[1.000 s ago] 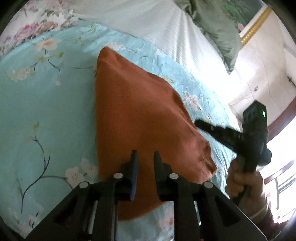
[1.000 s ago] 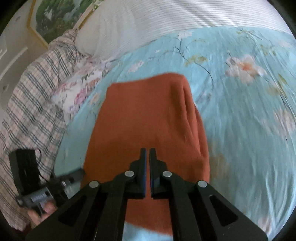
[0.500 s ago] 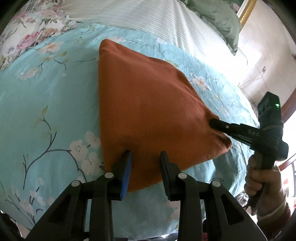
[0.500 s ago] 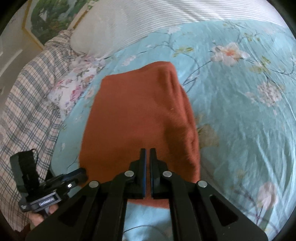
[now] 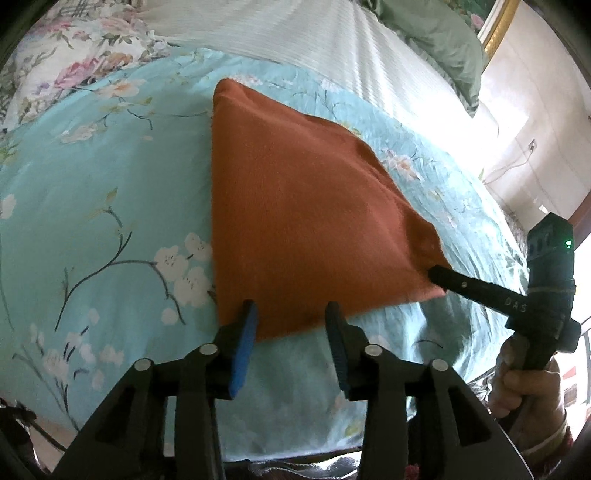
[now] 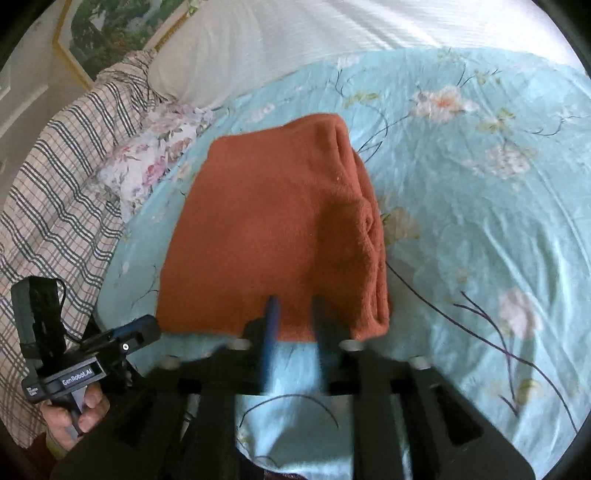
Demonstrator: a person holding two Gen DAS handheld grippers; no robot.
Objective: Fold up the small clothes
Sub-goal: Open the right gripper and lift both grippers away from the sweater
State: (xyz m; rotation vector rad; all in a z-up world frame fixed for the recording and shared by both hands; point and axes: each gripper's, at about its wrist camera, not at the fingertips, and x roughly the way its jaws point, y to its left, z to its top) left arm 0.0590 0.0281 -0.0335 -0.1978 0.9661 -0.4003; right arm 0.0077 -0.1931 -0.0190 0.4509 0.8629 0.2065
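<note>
The left wrist view is taken up by a bed covered with a turquoise flowered sheet (image 5: 110, 192), on which a folded rust-orange garment (image 5: 306, 229) is laid flat. At the far left a flowered pillow (image 5: 74, 62) is seen, and behind the garment a white striped cover (image 5: 332, 40) is spread, with a green pillow (image 5: 439, 40) at the far right edge of the bed. The left gripper (image 5: 291, 325) is held at the garment's near edge; its jaws have just been opening and stand apart, with the hem seen between the blue-padded fingers (image 5: 245, 343) but not pressed by them. To the right, the right gripper (image 5: 443, 277) is seen from the side with its tip at the garment's near right corner, its handle held in a hand (image 5: 524, 384).

In the right wrist view, the left gripper (image 6: 140, 328) and the hand (image 6: 77, 410) that holds it are seen at the lower left, beside a checked blanket (image 6: 62, 177) and a framed picture (image 6: 122, 29) on the wall. The garment (image 6: 273, 229) is seen in the middle, its stacked layers showing along its right side. The right gripper (image 6: 295, 314) is blurred; its jaws have just been opening and stand apart over the near edge, clamped on nothing.

No container is in view.
</note>
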